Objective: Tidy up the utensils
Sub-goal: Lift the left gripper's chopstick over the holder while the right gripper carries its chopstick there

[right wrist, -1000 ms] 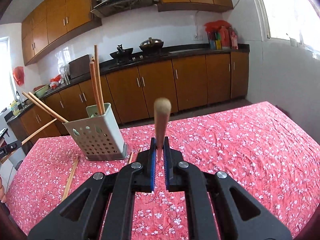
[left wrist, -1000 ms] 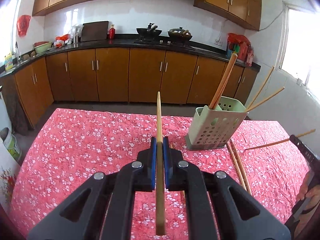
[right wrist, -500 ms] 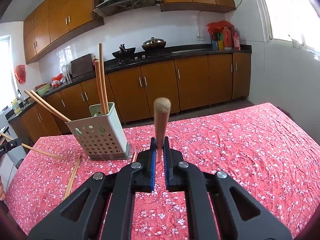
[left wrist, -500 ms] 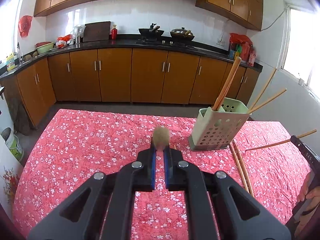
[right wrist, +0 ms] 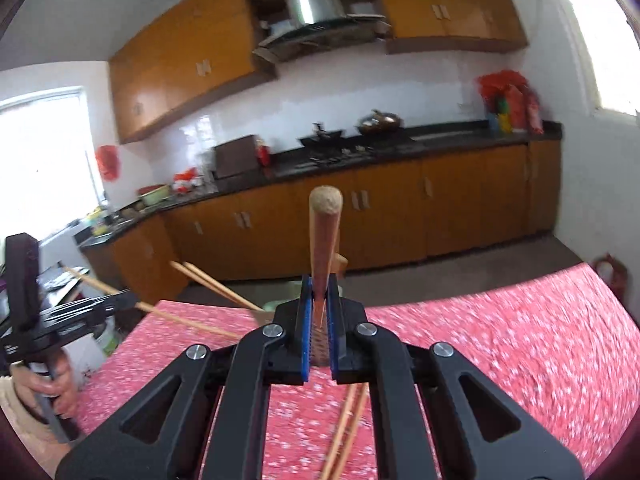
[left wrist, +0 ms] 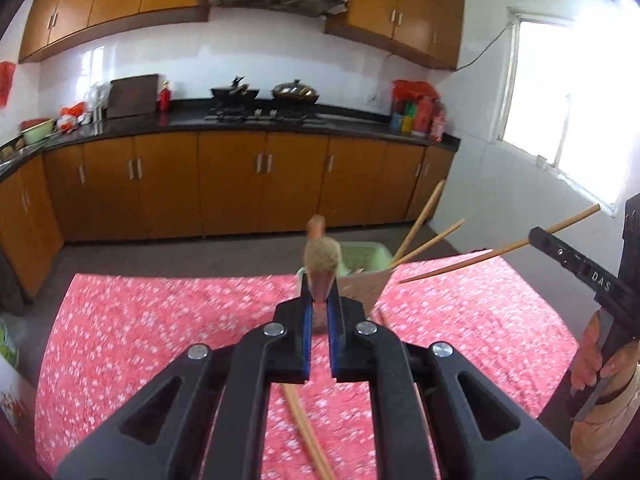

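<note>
My left gripper (left wrist: 319, 312) is clamped on a chopstick (left wrist: 321, 258); my right gripper (right wrist: 319, 316) likewise clamps its own chopstick (right wrist: 325, 232). At twelve o'clock – the green utensil holder (left wrist: 366, 258), chopsticks inside. Right gripper's body reads "DAS" (left wrist: 600, 281).

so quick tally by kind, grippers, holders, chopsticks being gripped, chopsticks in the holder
grippers: 2, left gripper and right gripper
green holder: 1
gripped chopsticks: 2
chopsticks in holder: 3 showing
total: 8; loose ones on the cloth are too blurred to count
</note>
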### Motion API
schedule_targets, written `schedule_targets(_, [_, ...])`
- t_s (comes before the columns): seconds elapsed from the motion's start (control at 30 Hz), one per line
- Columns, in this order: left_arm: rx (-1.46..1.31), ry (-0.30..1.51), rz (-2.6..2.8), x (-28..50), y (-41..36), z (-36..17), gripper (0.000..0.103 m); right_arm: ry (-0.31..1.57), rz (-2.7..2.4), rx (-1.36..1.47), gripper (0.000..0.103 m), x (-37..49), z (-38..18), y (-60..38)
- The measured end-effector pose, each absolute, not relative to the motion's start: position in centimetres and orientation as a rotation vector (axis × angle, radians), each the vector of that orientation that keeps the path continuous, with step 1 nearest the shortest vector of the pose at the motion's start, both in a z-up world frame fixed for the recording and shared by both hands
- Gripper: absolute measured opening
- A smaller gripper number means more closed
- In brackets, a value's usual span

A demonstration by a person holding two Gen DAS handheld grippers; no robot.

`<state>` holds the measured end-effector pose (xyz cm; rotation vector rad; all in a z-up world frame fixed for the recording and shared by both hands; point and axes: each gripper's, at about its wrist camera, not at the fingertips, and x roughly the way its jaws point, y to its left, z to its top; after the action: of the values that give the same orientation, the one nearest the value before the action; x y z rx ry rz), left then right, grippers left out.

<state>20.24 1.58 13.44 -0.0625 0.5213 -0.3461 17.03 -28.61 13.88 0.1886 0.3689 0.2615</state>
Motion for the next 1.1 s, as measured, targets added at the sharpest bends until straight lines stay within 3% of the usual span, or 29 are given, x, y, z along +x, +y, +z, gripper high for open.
schedule_targets(0.17, [-0.066, 0.47, -0.356, 21.2, -0.1, 16.1, 0.008, 0.348, 0.265, 0.135, 0.007, 18.5, 16.5, -26.7])
schedule_targets(0.33, [-0.009, 0.483, -0.335, 24.3, -2.5, 17.6, 0.008, 0.448, 0.257, 0.147, 0.007, 23.3, 16.5, -25.6])
schedule_targets(0.7, [-0.022, 0.665, -0.308, 31.6, -3.7, 14.1, 0.008, 0.627, 0.199, 0.105, 0.008, 29.7, 13.2, -23.9])
schedule_targets(1.1, [-0.077, 0.59, -0.286, 30.6, -1.7, 16.1, 0.009, 0.516, 0.172, 0.142, 0.015, 27.1, 15.7, -24.8])
